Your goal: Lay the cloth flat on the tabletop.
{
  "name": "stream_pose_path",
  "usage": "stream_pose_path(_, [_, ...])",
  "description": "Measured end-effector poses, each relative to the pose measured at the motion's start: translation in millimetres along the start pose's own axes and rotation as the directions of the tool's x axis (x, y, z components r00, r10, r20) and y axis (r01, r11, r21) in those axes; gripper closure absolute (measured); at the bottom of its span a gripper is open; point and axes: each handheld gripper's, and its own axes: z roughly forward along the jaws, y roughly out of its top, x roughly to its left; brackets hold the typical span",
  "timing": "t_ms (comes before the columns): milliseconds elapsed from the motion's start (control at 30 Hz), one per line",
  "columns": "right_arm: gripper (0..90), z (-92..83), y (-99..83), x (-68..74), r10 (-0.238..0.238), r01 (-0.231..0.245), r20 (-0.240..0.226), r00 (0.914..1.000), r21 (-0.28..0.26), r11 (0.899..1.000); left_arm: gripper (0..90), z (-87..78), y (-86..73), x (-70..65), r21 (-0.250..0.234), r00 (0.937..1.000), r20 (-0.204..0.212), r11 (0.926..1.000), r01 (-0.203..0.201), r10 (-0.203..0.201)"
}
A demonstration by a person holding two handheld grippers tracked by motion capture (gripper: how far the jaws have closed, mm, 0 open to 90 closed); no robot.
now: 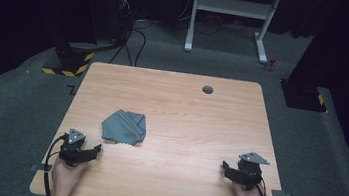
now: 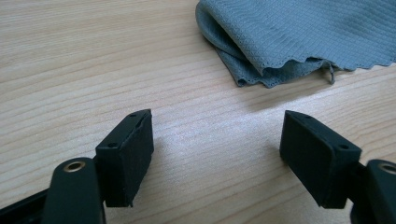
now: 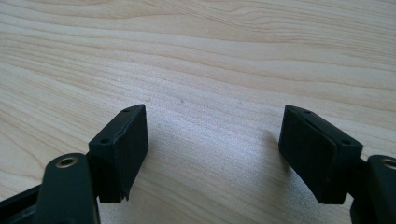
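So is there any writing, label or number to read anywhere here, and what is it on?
None can be read.
Grey cloth: no tag or print shows.
Wooden table: plain grain, no marking.
Yellow-and-black hazard stripes on the floor stand's base: a warning pattern, no words.

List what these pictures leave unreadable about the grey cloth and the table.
- grey cloth: in the left gripper view the top and right edges cut it off; the high view shows it too small to count its folds.
- Underside of the cloth: hidden by its own layers.
- Dark round spot on the table: too small to identify.
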Motion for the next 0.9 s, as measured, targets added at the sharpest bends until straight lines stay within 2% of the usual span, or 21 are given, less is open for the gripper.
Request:
stream_pose_path(467, [23.9, -0.1, -0.1, -0.1, -0.002, 0.002, -0.001, 1.0000, 0.000, 1.000, 16.9, 1.2, 0.7, -2.1, 0.017, 0.9996, 0.021, 0.9997, -0.018, 0.018])
stream_pose_path(567, [23.9, -0.5, -0.5, -0.2, -0.007, 0.007, -0.001, 1.0000, -0.001, 1.000, 17.3, 1.3, 1.1, -1.5, 0.014, 0.9998, 0.019, 0.9999, -0.007, 0.006])
stream_pose_path(733, [24.0, -0.5, -0.5, -0.2, -0.007, 0.007, -0.001, 1.0000, -0.001, 1.000, 15.5, 3.2, 2.8, -3.3, 0.022, 0.9998, 0.012, 0.9996, -0.018, 0.018])
stream_pose_path(900, [24.0, -0.7, -0.7, 0.0, -0.010, 0.010, -0.004, 0.9999, -0.001, 1.000, 15.6, 4.7, 3.9, -3.4, 0.020, 0.9998, 0.013, 0.9997, -0.012, 0.012])
